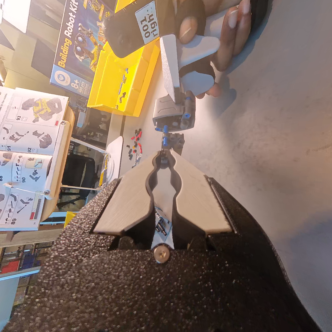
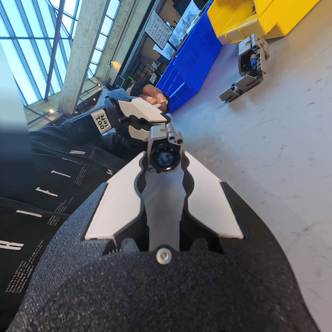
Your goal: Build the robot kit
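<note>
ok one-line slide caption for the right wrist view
Right tongs grip a grey brick module while left tongs meet its top.

small loose parts (image 1: 135,143) ahead-left of left gripper (image 1: 163,152): too tiny to ID | booklet (image 1: 27,152) cut by frame edge | grey module (image 2: 164,152) btwn right gripper (image 2: 163,158) tips: far end hidden | yellow bin (image 2: 251,19) cropped at top
</note>
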Motion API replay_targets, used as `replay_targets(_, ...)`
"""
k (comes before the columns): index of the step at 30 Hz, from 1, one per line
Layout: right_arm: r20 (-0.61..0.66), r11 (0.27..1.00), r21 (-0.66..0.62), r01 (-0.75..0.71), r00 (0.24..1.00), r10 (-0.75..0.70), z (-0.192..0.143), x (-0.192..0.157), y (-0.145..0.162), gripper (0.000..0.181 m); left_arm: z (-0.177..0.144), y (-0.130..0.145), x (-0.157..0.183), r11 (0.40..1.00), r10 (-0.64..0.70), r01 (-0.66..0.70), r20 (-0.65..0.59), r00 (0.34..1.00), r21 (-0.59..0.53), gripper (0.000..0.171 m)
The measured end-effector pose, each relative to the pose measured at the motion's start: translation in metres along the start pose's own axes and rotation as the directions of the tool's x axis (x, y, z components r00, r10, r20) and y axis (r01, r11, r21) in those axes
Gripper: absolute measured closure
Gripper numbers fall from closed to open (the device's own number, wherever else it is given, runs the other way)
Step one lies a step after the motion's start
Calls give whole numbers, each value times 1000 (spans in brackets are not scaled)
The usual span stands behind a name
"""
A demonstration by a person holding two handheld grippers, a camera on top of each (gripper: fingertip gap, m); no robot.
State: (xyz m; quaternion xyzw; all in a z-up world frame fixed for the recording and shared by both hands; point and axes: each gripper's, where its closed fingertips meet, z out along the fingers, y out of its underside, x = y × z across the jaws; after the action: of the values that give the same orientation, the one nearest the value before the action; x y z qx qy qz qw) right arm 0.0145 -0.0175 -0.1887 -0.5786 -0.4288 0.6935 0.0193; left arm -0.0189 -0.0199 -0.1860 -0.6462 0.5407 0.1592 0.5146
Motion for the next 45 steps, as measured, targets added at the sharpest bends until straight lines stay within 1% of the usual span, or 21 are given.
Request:
replay_targets(2, 3, 1000, -17, -8, 1000, 8, 0, 0, 3, 146, 0, -1, 2, 1000, 23, -23, 1, 1000, 7, 166)
replay_targets(4, 18, 999, -49, -3, 1000, 4, 2, -3, 8, 146, -1, -7, 6, 998, 47, -46, -16, 999, 41, 166)
replay_targets(8, 33, 991, -134, 24, 999, -20, 6, -7, 22, 146, -5, -11, 16, 992, 104, -99, -65, 992, 83, 166)
replay_targets(9, 23, 984, -173, 39, 999, -36, 6, -6, 28, 146, -5, -11, 20, 990, 123, -116, -87, 989, 86, 166)
replay_targets(12, -46, 932, -340, 130, 987, -155, 8, 0, 53, 146, -4, -11, 34, 986, 154, -141, -164, 974, 86, 166)
replay_targets(14, -73, 894, -412, 175, 972, -224, 7, 1, 60, 146, -5, -12, 42, 984, 169, -154, -201, 965, 87, 166)
replay_targets(18, -134, 821, -530, 215, 934, -331, 1, 7, 68, 146, -3, -9, 50, 967, 256, -248, -240, 936, 61, 166)
replay_targets(20, -155, 804, -548, 232, 916, -370, 3, 10, 67, 146, -4, -6, 49, 955, 292, -292, -271, 917, 40, 166)
replay_targets(24, -186, 807, -533, 254, 895, -405, 3, 12, 64, 145, -5, -5, 46, 941, 326, -337, -296, 898, 16, 166)
replay_targets(26, -201, 803, -538, 258, 886, -419, 0, 13, 65, 145, -1, -3, 50, 944, 314, -329, -302, 900, -1, 166)
replay_targets(28, -227, 792, -555, 255, 869, -439, -4, 17, 66, 146, 4, 1, 57, 959, 264, -282, -303, 916, -16, 166)
replay_targets(32, -242, 763, -599, 245, 852, -464, -8, 17, 71, 146, 14, 5, 72, 996, 71, -85, -291, 954, -35, 165)
replay_targets(35, -238, 759, -604, 244, 853, -465, -7, 16, 73, 146, 14, 11, 77, 993, -115, 97, -329, 937, -70, 164)
replay_targets(37, -238, 758, -605, 245, 852, -466, -7, 16, 73, 146, 11, 13, 78, 964, -265, 243, -377, 888, -105, 163)
replay_targets(38, -238, 758, -605, 245, 852, -466, -7, 16, 73, 146, 9, 14, 78, 936, -350, 326, -410, 842, -130, 159)
replay_targets(39, -238, 758, -604, 245, 853, -465, -7, 16, 73, 146, 7, 14, 79, 895, -442, 418, -449, 777, -156, 155)
replay_targets(40, -237, 758, -604, 245, 853, -465, -7, 16, 73, 146, 4, 13, 79, 836, -535, 514, -492, 687, -191, 151)
replay_targets(41, -237, 759, -603, 245, 854, -463, -7, 16, 73, 146, 1, 10, 77, 766, -614, 601, -533, 582, -226, 146)
replay_targets(43, -235, 761, -601, 245, 856, -461, -7, 16, 73, 146, -1, 11, 69, 633, -721, 716, -561, 408, -293, 145)
replay_targets(44, -235, 761, -601, 244, 856, -461, -8, 16, 73, 146, -1, 14, 67, 589, -752, 736, -561, 347, -334, 144)
replay_targets(45, -236, 760, -601, 245, 855, -463, -8, 16, 73, 146, 0, 16, 66, 573, -762, 740, -563, 322, -353, 141)
